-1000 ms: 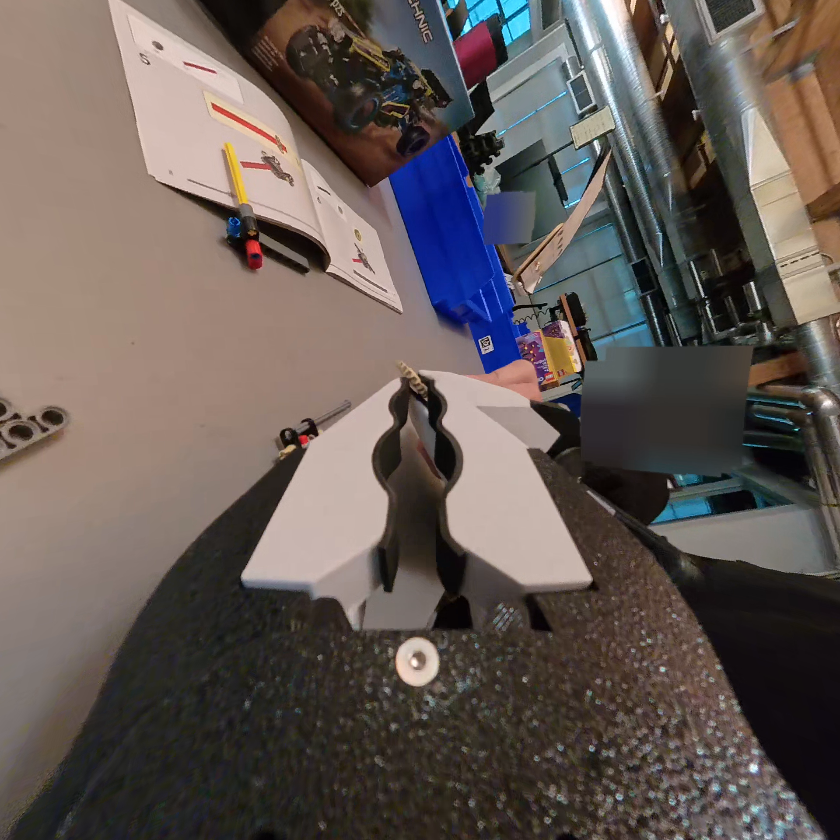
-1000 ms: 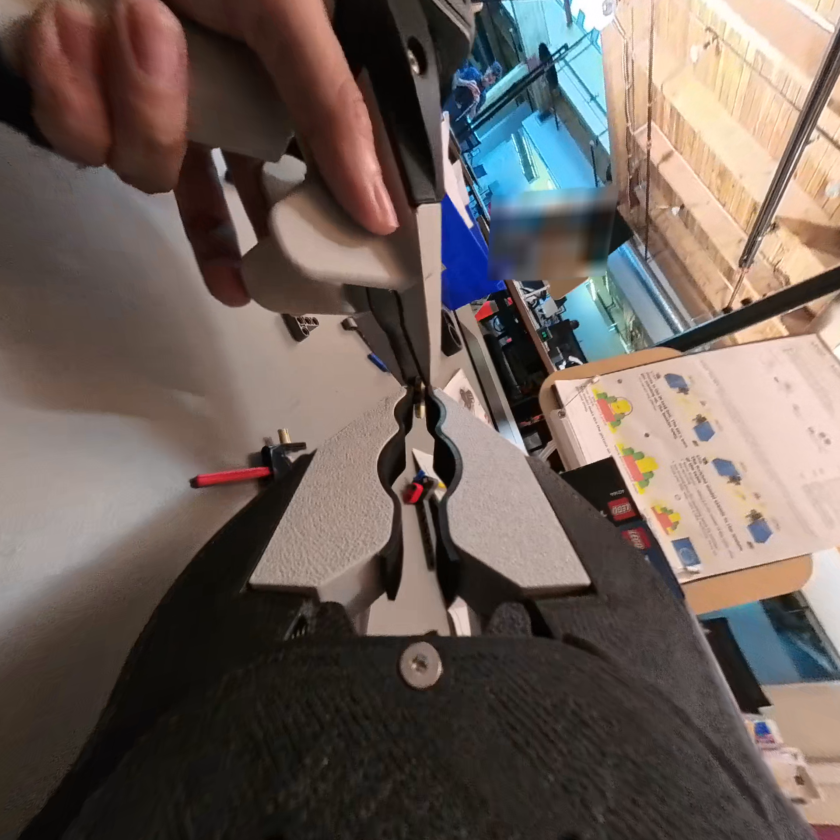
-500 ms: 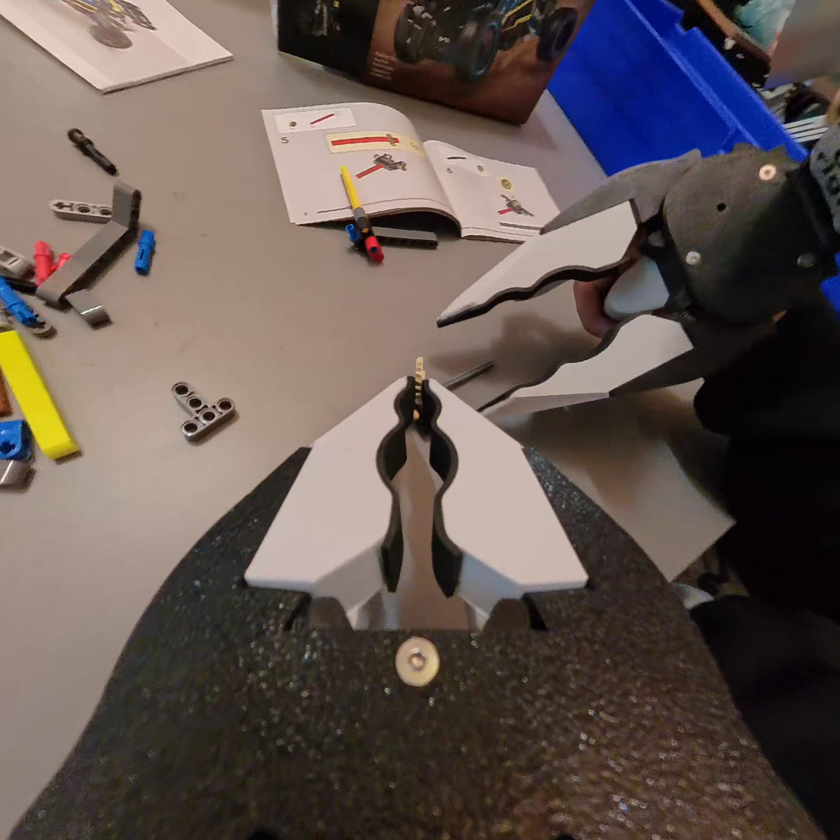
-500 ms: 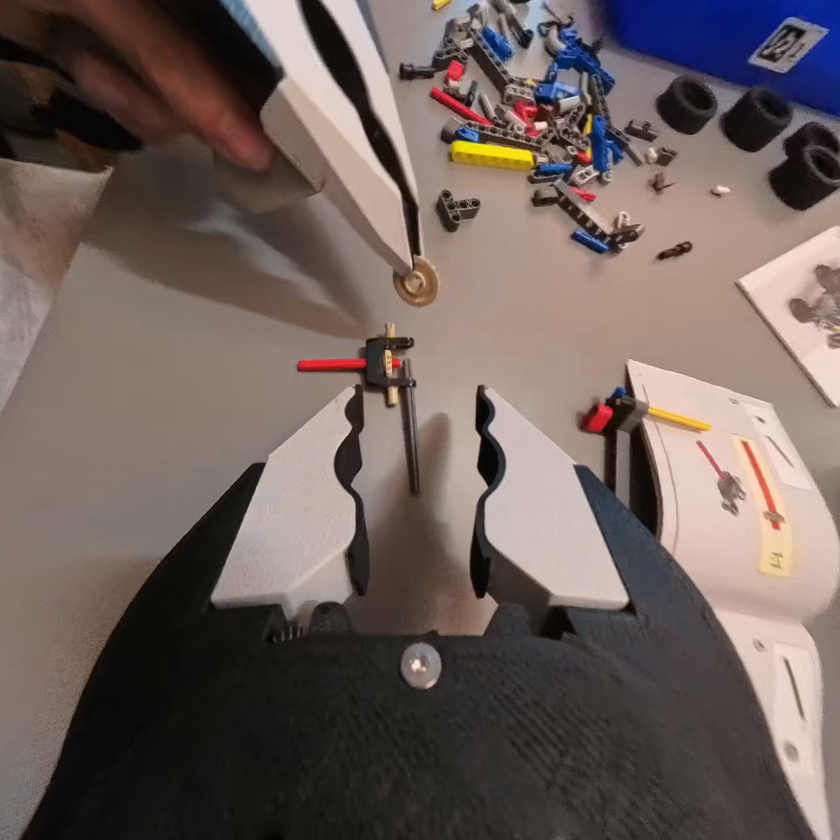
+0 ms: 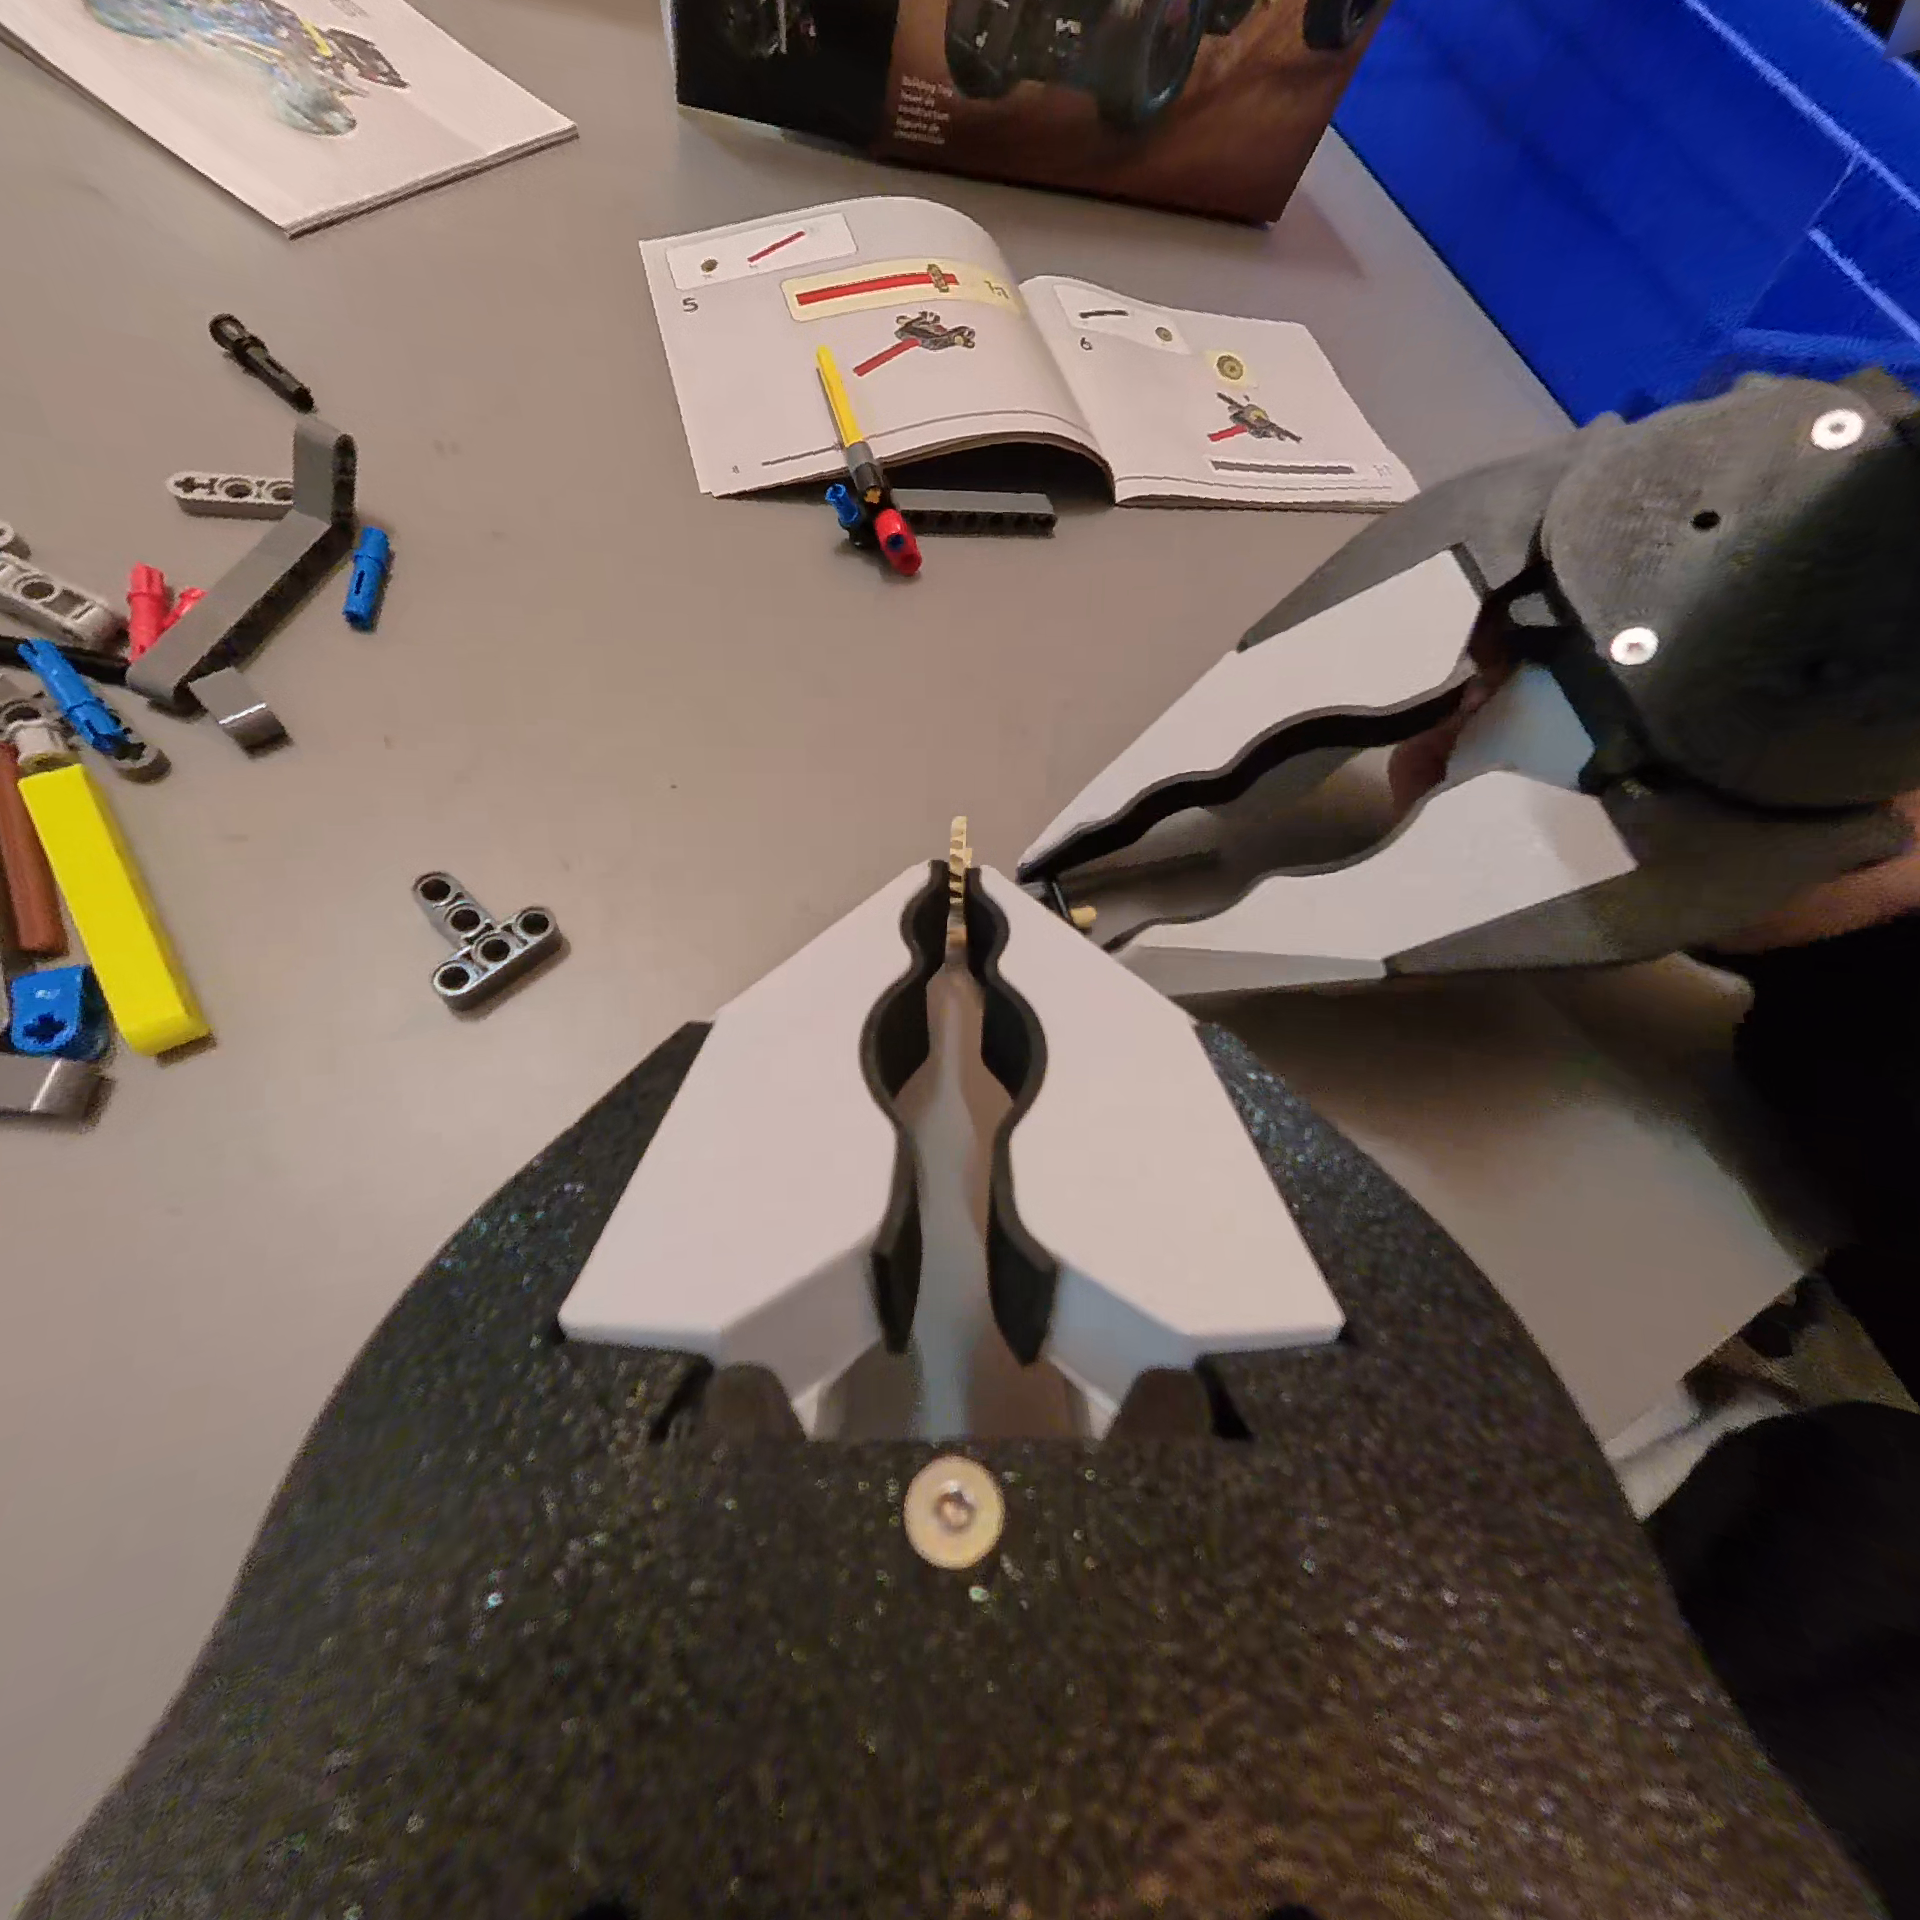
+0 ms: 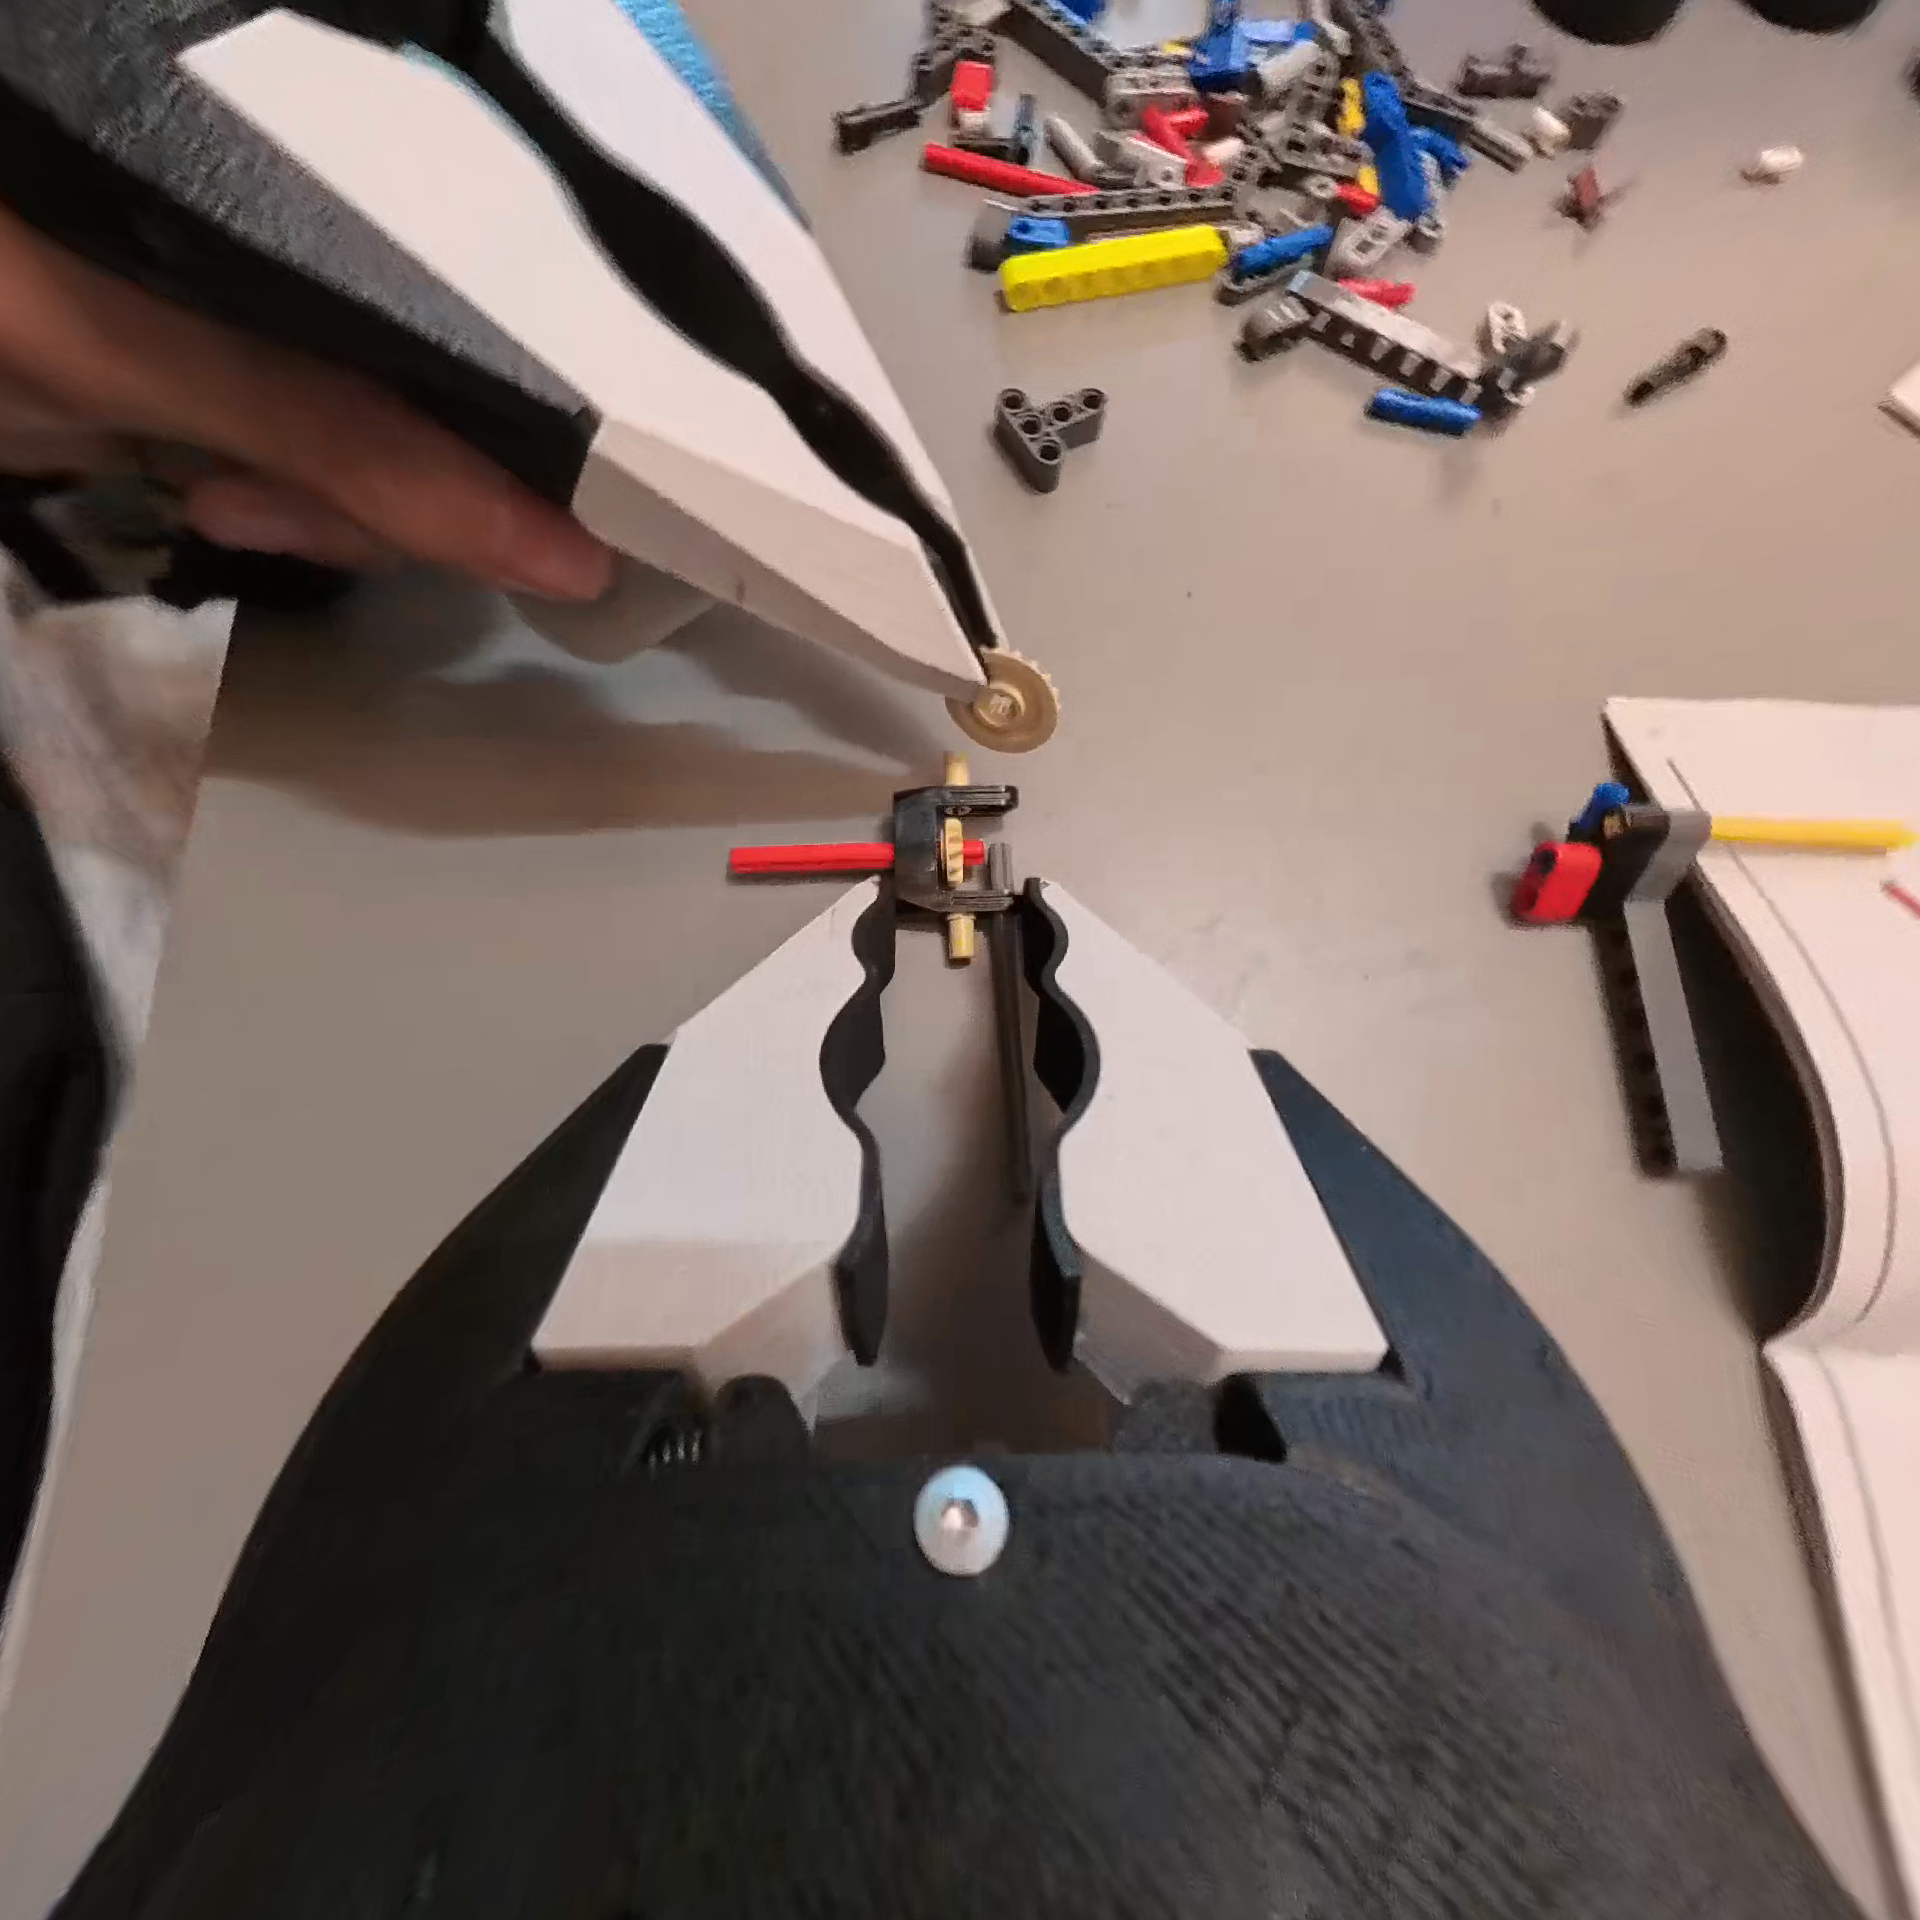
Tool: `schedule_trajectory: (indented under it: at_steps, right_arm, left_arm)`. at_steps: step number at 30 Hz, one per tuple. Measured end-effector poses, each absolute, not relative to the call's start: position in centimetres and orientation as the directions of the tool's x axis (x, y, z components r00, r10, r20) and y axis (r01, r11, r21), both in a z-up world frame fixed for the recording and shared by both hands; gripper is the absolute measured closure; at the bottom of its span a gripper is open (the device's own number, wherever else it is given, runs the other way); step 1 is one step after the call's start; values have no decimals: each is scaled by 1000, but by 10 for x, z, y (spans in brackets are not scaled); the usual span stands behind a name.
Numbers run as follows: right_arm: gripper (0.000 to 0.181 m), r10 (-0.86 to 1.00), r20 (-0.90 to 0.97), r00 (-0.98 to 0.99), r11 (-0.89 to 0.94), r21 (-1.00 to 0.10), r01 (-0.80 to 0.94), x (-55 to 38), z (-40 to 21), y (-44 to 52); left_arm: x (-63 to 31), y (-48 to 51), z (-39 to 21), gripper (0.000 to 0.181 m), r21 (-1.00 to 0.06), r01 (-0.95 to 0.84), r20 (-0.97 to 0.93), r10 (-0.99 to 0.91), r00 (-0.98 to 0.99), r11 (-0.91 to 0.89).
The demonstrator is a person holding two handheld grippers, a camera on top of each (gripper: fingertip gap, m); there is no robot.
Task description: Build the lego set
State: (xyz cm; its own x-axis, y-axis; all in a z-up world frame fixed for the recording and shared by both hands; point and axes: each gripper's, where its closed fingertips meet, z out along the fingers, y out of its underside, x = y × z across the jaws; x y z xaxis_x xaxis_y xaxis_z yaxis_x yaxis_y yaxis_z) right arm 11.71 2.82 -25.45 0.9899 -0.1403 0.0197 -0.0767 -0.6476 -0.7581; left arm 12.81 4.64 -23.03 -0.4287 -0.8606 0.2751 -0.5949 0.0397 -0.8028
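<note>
Plainly, the weak point is the grip on the small tan toothed plastic gear (image 6: 1003, 709): the left gripper (image 5: 958, 894) is pinched nearly closed on only its rim, so a slight twist or a nudge against the parts below could flick it out onto the grey desk (image 5: 644, 707) — and a disc that thin would likely roll off toward the loose heap of blue, red, yellow and grey beams and pins (image 6: 1247, 208) near the far edge. The right gripper (image 6: 961, 904) has its jaws narrow but not closed, bracketing the little sub-assembly (image 6: 951, 847) of a black frame, red axle, tan pin and dark thin axle; whether its tips already touch the frame I cannot tell. If they close off-centre, the piece may pivot on the desk — the dark axle lies right along one inner pad. The sub-assembly lies flat on the desk mid-way between both grippers, the gear hovering just beyond it, apart from it. An open paper instruction booklet (image 5: 1018, 374) lies toward the far edge.
</note>
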Motion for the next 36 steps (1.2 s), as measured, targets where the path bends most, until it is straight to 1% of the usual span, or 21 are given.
schedule_trajectory:
  at_steps: [2, 4, 7, 10, 15, 18, 23, 28, 31, 35, 36]
  right_arm:
    - [159, -269, 33, 963, -636, -757, -152, 121, -255, 29]
    - [159, -352, 63, 934, -627, -756, -185, 121, -254, 30]
    - [159, -420, 104, 901, -623, -755, -203, 124, -254, 31]
    - [159, -461, 68, 885, -603, -756, -257, 124, -254, 32]
    - [159, -468, 67, 881, -601, -756, -261, 123, -254, 36]
    - [159, -474, 26, 880, -586, -756, -293, 123, -255, 37]
    - [159, -480, 19, 877, -582, -755, -302, 124, -255, 38]
    - [159, -471, 11, 882, -583, -754, -302, 123, -255, 38]
    - [137, -447, 0, 894, -583, -758, -292, 119, -254, 31]
    - [141, -401, -65, 914, -537, -791, -292, 110, -245, 19]
    - [148, -391, -86, 916, -536, -788, -303, 109, -246, 14]
  left_arm:
    - [128, 43, -229, 181, -805, -590, 266, -856, -444, 56]
    - [129, 40, -230, 181, -809, -580, 228, -862, -454, 91]
    - [130, 36, -234, 181, -811, -571, 188, -868, -459, 126]
    - [131, 36, -237, 181, -808, -568, 141, -882, -449, 160]
    - [134, 37, -244, 181, -782, -588, 87, -898, -432, 207]
    - [134, 38, -247, 181, -773, -602, 99, -899, -427, 201]
    - [136, 39, -247, 181, -762, -623, 131, -899, -417, 178]
    - [136, 39, -248, 181, -768, -613, 116, -901, -419, 187]
    - [135, 40, -249, 181, -768, -605, 86, -903, -421, 209]
    - [135, 39, -249, 181, -770, -591, 43, -904, -426, 242]
    - [135, 39, -249, 181, -770, -590, 42, -904, -426, 243]
